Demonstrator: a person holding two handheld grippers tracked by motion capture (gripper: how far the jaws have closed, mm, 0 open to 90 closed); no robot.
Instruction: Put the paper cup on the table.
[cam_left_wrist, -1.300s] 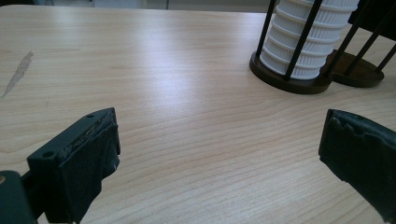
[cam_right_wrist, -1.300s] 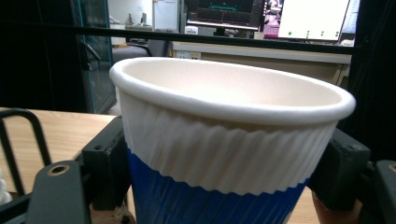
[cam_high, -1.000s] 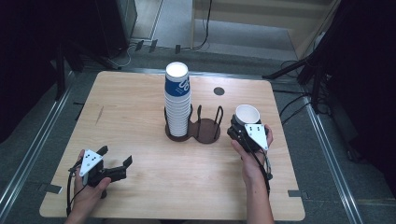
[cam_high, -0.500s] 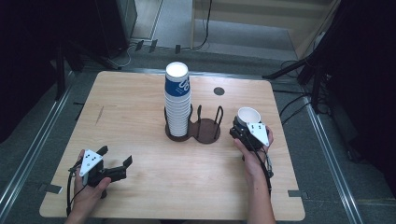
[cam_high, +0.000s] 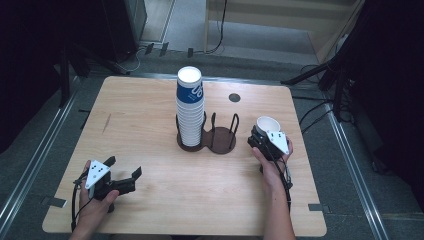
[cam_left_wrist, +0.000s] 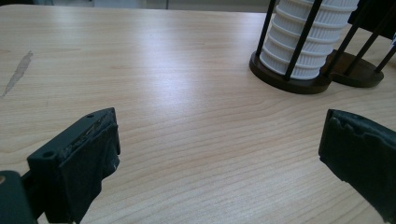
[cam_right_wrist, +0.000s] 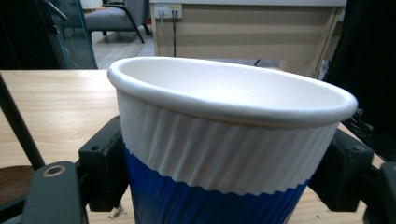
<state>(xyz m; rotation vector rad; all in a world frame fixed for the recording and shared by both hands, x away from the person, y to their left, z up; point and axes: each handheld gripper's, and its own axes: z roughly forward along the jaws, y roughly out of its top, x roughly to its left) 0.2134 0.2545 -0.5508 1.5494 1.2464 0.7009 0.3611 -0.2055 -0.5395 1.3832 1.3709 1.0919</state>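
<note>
Right gripper (cam_high: 266, 136) has come down a little toward the tabletop (cam_high: 150, 120) since a second ago, cup going with it. Its jaws have just been easing apart, but in the right gripper view the paper cup (cam_right_wrist: 229, 140) sits between them, pads against both sides of its wall, so I count it as gripped for now. My read: I'm setting the cup down on the tabletop right of the rack and starting the release; I can't tell whether its base touches the wood yet.

Left gripper (cam_high: 116, 177) hasn't budged, jaws wide apart, nothing in them, low over the near left part of the tabletop.

The cup is upright, mouth up and empty inside. It has a rolled white rim, a ribbed white band below it and a blue ribbed wall under that. No crush or dent visible where the pads press.

From the high view it stands just right of the two-slot cup rack (cam_high: 221, 141). The rack's left slot holds the tall cup stack (cam_high: 190, 107) and the right slot is empty. The cup is near the rack, not in it and not touching it as far as I can see.
</note>
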